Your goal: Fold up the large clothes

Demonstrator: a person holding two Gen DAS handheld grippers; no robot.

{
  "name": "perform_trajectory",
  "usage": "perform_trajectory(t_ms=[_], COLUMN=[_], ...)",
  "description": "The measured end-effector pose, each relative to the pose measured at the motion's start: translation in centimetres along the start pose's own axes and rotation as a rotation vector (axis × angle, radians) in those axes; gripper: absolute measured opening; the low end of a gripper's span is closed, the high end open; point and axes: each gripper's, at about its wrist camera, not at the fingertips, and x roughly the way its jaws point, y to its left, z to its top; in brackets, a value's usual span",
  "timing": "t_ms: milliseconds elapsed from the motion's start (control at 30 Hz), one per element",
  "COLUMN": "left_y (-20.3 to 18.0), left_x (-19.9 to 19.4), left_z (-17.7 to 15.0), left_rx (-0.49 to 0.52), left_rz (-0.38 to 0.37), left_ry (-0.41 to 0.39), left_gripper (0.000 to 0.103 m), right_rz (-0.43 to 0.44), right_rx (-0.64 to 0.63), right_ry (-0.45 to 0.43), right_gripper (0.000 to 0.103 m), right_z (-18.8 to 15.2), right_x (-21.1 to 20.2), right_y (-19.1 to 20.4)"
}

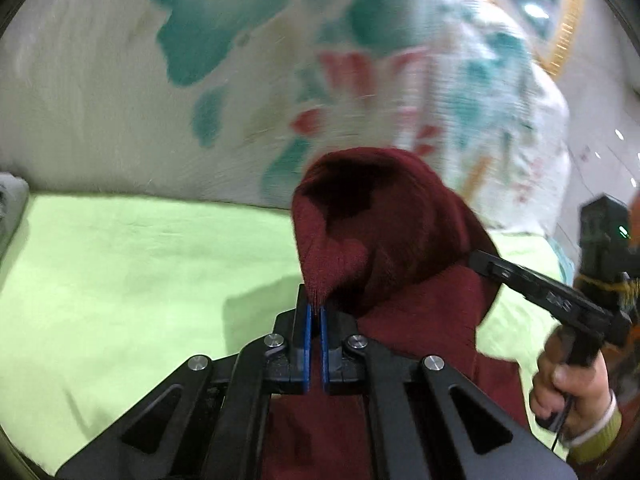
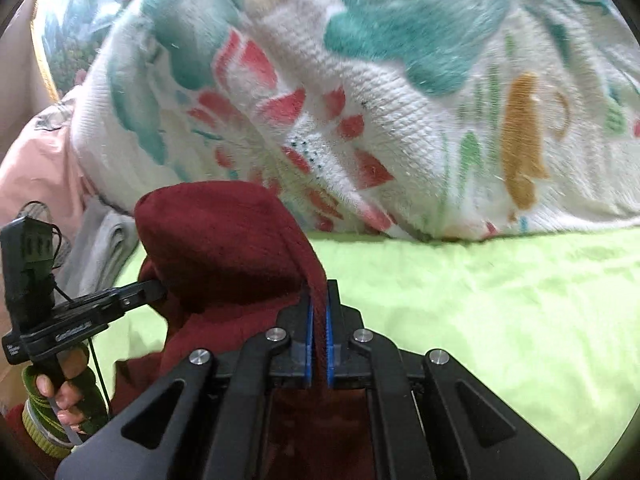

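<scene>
Both wrist views. The left gripper (image 1: pixel 316 312) is clamped tight on an edge of the dark red knit garment (image 1: pixel 380 240), its blue pads (image 1: pixel 307 344) pressed on the cloth. The right gripper (image 2: pixel 319 312) likewise pinches a fold of it. The garment hangs between them over the lime-green sheet (image 1: pixel 120 264), before a flowered blanket (image 2: pixel 380 100).

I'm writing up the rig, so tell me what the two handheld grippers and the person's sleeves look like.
The left gripper and right gripper are black linkage frames with silver pivot bolts and blue pads. Each has a black handle with white lettering, a boxy top unit and thin black cables. The cuffs are green with pale stripes.
</scene>
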Motion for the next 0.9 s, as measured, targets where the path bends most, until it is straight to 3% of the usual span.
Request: perform_trajectory(t_ms=[167, 333, 400, 600, 667, 767, 833, 900], left_y=[-3.5, -6.6, -7.4, -5.7, -4.7, -3.5, -2.2, -0.7], left_x=[-6.4, -9.3, -9.4, -9.6, -10.2, -11.2, -11.7, -12.2], left_z=[-5.5, -11.2, -14.2, -20.7, -22.4, -24.2, -24.5, -24.3], left_rx=[0.107, 0.209, 0.215, 0.128, 0.094, 0.052, -0.007, -0.083], left_rz=[0.01, 0.042, 0.037, 0.033, 0.016, -0.007, -0.015, -0.032], left_ry=[-0.058, -0.079, -0.047, 0.08, 0.114, 0.143, 0.167, 0.166], left_gripper=[0.001, 0.002, 0.002, 0.006, 0.008, 0.015, 0.029, 0.029], right_rz=[0.06, 0.065, 0.057, 0.085, 0.096, 0.099, 0.125, 0.152], right_rx=[-0.05, -0.027, -0.009, 0.033, 0.05, 0.113, 0.181, 0.251], right_ry=[-0.029, -0.01, 0.018, 0.094, 0.113, 0.148, 0.165, 0.156], right_gripper=[0.005, 0.005, 0.005, 0.009, 0.016, 0.027, 0.029, 0.03], right_z=[-4.3, -10.3, -12.2, -18.1, -19.9, -22.1, -22.9, -23.0], right_x=[-5.4, -8.7, -8.6, -9.6, -10.4, -11.2, -11.5, -11.8], right_y=[0.8, 0.6, 0.5, 0.8, 0.9, 0.3, -0.4, -0.8])
